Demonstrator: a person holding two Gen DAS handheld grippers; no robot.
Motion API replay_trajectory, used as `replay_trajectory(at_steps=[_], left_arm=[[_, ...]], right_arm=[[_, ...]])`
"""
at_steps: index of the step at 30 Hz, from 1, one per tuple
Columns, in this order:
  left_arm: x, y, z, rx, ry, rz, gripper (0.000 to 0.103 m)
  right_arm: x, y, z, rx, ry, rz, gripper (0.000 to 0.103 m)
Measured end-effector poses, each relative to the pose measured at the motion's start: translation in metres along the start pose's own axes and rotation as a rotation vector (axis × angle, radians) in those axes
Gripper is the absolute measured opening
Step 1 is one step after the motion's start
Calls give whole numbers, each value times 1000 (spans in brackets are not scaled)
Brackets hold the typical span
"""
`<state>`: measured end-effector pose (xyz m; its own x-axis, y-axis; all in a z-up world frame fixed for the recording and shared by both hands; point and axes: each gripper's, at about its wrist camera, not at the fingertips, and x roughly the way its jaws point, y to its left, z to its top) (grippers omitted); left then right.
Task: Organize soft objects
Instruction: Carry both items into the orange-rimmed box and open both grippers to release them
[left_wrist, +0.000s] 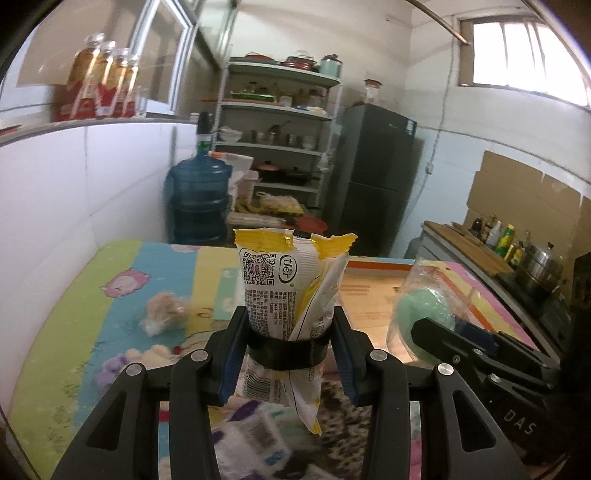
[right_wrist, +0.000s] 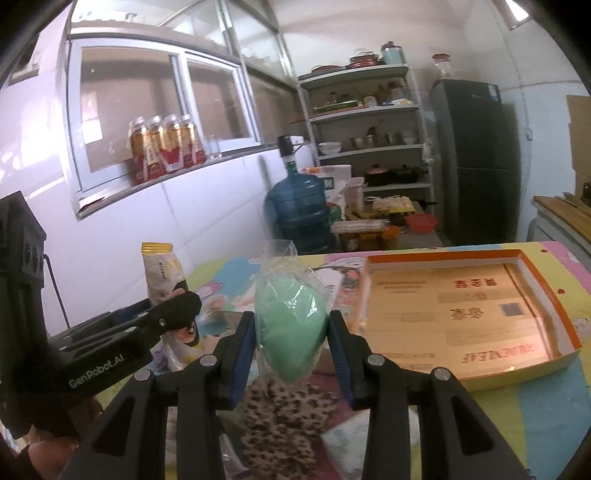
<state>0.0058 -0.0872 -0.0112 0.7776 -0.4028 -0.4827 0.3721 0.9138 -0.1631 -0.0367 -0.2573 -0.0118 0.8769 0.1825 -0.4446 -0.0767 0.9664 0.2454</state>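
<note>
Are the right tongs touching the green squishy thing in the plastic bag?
Touching. In the right wrist view, the right tongs squeeze the wrapped green thing from both sides, holding it up above the table.

We see the shallow orange-rimmed box (right_wrist: 480, 314) lying open and bare inside, so the way down into it is free. Ahead of the left hand-held gripper (left_wrist: 290, 332), the colourful surface (left_wrist: 66, 295) is bare apart from a small wrapped item (left_wrist: 164, 312). A white wall (left_wrist: 74, 192) closes that side. Below, a leopard-print cloth (right_wrist: 280, 417) clutters the near edge.
</note>
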Motion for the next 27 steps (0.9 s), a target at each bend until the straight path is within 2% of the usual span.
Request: replay_trajectory(at_steps=[17, 27], left_arm=[[48, -94, -8, 68, 46, -90, 45], [92, -128, -5, 76, 97, -121, 45]], right_arm=[[-28, -90, -4, 91, -31, -157, 39], [-36, -146, -6, 130, -28, -253, 39]])
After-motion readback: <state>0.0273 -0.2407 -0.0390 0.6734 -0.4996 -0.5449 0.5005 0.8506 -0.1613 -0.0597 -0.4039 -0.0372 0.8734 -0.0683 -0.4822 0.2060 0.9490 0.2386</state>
